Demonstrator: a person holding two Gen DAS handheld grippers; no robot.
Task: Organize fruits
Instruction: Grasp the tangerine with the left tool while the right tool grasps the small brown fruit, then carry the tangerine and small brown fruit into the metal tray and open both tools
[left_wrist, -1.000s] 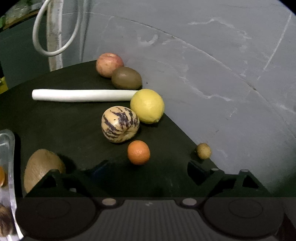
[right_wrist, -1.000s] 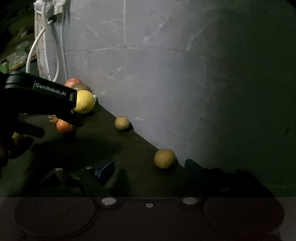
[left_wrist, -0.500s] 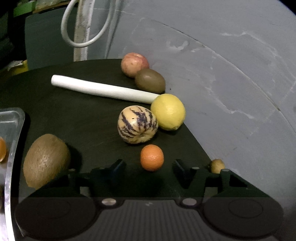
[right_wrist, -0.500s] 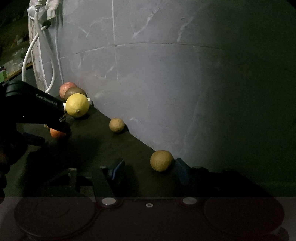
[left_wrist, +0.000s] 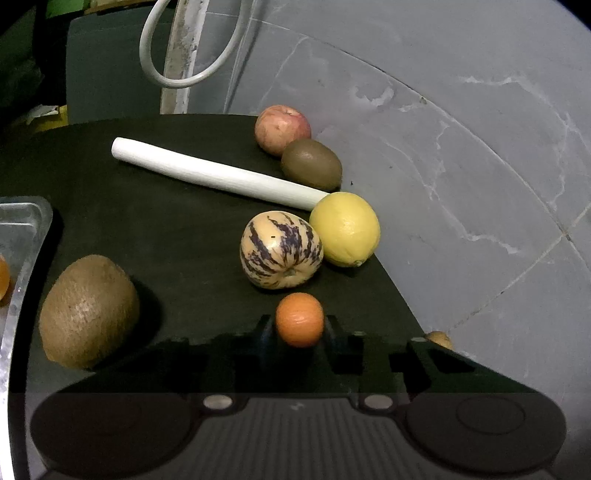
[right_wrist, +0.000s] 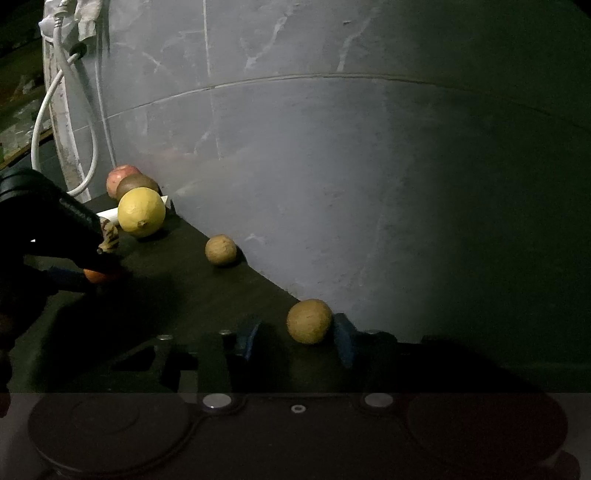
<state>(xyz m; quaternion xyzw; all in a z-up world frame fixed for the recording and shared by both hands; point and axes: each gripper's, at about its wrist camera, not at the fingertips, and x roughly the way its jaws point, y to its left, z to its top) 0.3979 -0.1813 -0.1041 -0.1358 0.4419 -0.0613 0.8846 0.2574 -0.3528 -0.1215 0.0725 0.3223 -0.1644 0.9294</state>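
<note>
From the left wrist, the left gripper (left_wrist: 300, 328) has its two dark fingers pressed to either side of a small orange mandarin (left_wrist: 299, 319), clamped on it where it sits on the black tabletop (left_wrist: 147, 229). Just beyond it lies a cream fruit with purple stripes (left_wrist: 281, 249), touching a yellow lemon (left_wrist: 345, 229) on its right. A long white stalk (left_wrist: 218, 173) runs slantwise across the table, one end meeting the lemon. Behind it, by the grey wall (left_wrist: 461, 147), a brown kiwi (left_wrist: 312, 164) rests against a reddish apple (left_wrist: 282, 129). A larger fuzzy kiwi (left_wrist: 88, 312) sits at the near left, beside the rim of a metal tray (left_wrist: 22, 236) — something orange shows inside the tray at the frame's edge. A small tan fruit (left_wrist: 437, 338) peeks out past the right finger, at the table's edge.

From the right wrist, the scene is dim. The right gripper (right_wrist: 295, 332) has its blue-padded fingers either side of a round tan fruit (right_wrist: 309, 321) near the table's edge by the wall; the jaws are closing — the right pad seems to touch the fruit, while a gap remains on the left. A second tan fruit (right_wrist: 221, 250) lies farther along the edge. Beyond it are the lemon (right_wrist: 141, 211), the kiwi (right_wrist: 136, 185) and the apple (right_wrist: 122, 176), with a white cable (right_wrist: 48, 110) hanging behind. At the left the other gripper's black body hides most of the mandarin (right_wrist: 96, 276)
</note>
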